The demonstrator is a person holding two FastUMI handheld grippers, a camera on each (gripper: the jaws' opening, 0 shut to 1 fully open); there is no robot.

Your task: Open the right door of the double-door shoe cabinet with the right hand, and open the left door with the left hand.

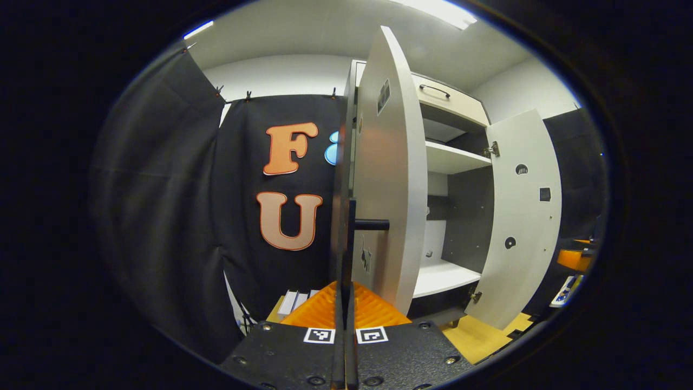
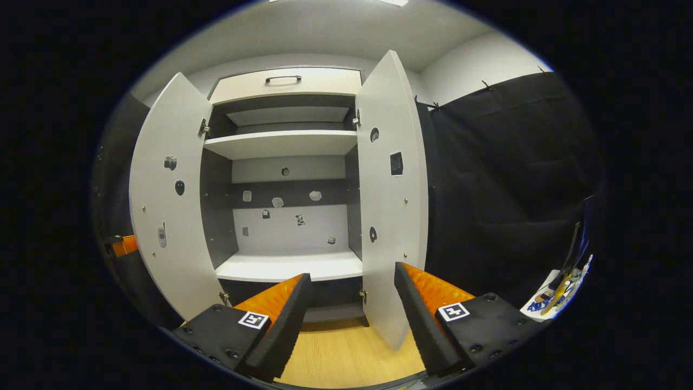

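The white shoe cabinet (image 2: 285, 143) stands with both doors swung wide, showing dark inner walls and white shelves. In the left gripper view I see the left door (image 1: 387, 179) nearly edge-on, and its black bar handle (image 1: 351, 238) runs down between my fingers. My left gripper (image 1: 345, 290) is shut on that handle. Farther off in that view the right door (image 1: 522, 216) hangs open. In the right gripper view the left door (image 2: 168, 206) and right door (image 2: 391, 195) frame the shelves. My right gripper (image 2: 352, 275) is open, holds nothing, and sits in front of the right door's lower edge.
A drawer with a black handle (image 2: 282, 79) tops the cabinet. Small stickers dot the back panel (image 2: 292, 216). Light wood floor (image 2: 346, 352) lies below. Black cloth wall (image 2: 503, 179) hangs right of the cabinet. Colourful clutter (image 2: 557, 292) sits at the far right.
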